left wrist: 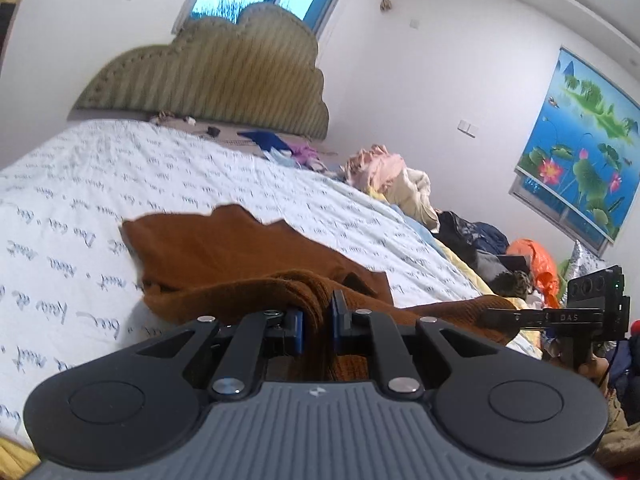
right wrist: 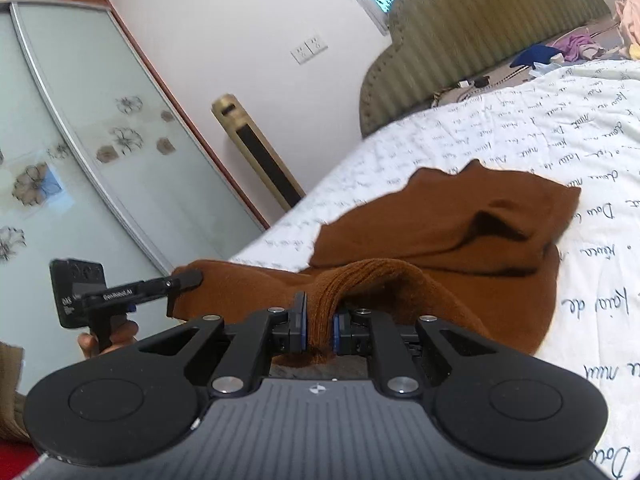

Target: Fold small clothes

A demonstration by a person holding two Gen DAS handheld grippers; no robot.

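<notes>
A brown knit garment (left wrist: 224, 252) lies on the white bedsheet (left wrist: 80, 184) printed with blue script; it also shows in the right wrist view (right wrist: 452, 216). My left gripper (left wrist: 317, 322) is shut on a ribbed edge of the garment, lifted a little above the bed. My right gripper (right wrist: 319, 326) is shut on another part of the same edge. Each gripper shows in the other's view: the right gripper (left wrist: 496, 314) at the right edge, the left gripper (right wrist: 188, 280) at the left, both pinching brown cloth.
A green padded headboard (left wrist: 216, 76) stands at the far end of the bed. A pile of clothes and bags (left wrist: 400, 180) lies along the bed's right side. A wardrobe with glass sliding doors (right wrist: 80, 140) and a gold standing unit (right wrist: 256, 152) stand to the left.
</notes>
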